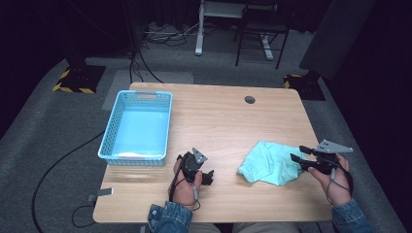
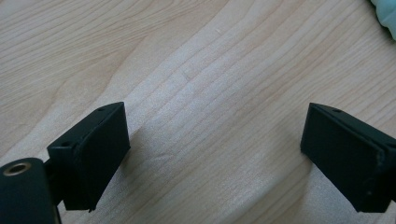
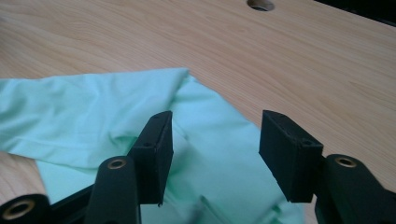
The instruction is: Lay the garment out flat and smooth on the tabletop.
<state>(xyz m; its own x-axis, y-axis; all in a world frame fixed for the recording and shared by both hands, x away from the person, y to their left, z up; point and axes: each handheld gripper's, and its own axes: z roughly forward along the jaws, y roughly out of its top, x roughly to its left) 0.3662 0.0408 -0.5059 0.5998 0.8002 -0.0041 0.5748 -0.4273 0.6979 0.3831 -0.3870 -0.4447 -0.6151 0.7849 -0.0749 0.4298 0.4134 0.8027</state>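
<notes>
A crumpled mint-green cloth [image 1: 269, 162] lies on the wooden table [image 1: 218, 116], right of centre near the front. My right gripper [image 1: 297, 152] hovers at the cloth's right edge, pointing left. In the right gripper view its jaws [image 3: 215, 135] stand apart above the cloth [image 3: 93, 116], and nothing is pinched between the pads. My left gripper [image 1: 210, 175] rests low near the front middle of the table. Its jaws [image 2: 215, 140] are spread wide over bare wood, with a corner of the cloth [image 2: 387, 11] far off at the top right.
A light blue plastic basket [image 1: 112, 131] with nothing in it stands at the table's left side. A round cable hole [image 1: 249, 99] is set in the far part of the tabletop. Cables and chair legs are on the floor beyond the table.
</notes>
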